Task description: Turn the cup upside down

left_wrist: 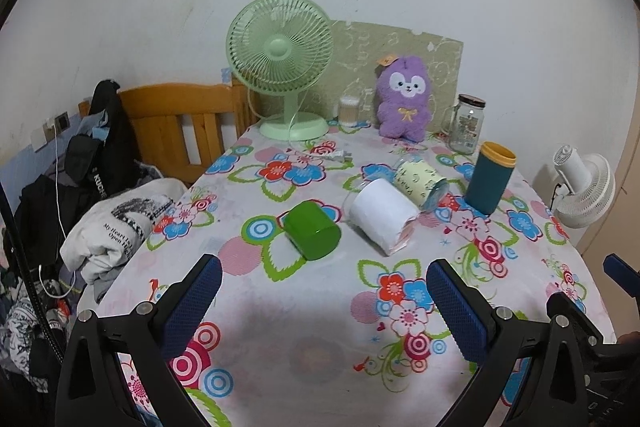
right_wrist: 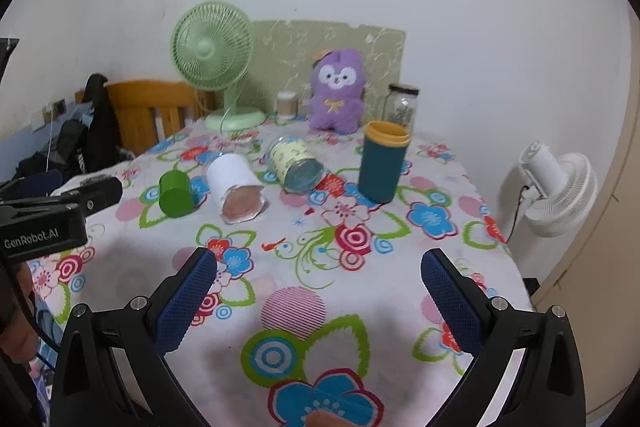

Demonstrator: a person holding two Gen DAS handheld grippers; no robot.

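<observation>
Three cups lie on their sides on the floral tablecloth: a green cup (left_wrist: 313, 230) (right_wrist: 175, 194), a white cup (left_wrist: 382, 221) (right_wrist: 237, 188) and a pale yellow patterned glass cup (left_wrist: 420, 183) (right_wrist: 295, 165). A teal cup with a yellow rim (left_wrist: 490, 177) (right_wrist: 382, 160) stands upright at the right. My left gripper (left_wrist: 324, 293) is open and empty, just short of the green and white cups. My right gripper (right_wrist: 319, 287) is open and empty, well in front of the cups.
At the table's back stand a green fan (left_wrist: 282, 67), a purple plush toy (left_wrist: 404, 103), a glass jar (left_wrist: 467, 123) and a cotton-swab tub (left_wrist: 349, 110). A wooden bed frame (left_wrist: 176, 123) with clothes is at the left. A white fan (right_wrist: 554, 187) stands off the right edge.
</observation>
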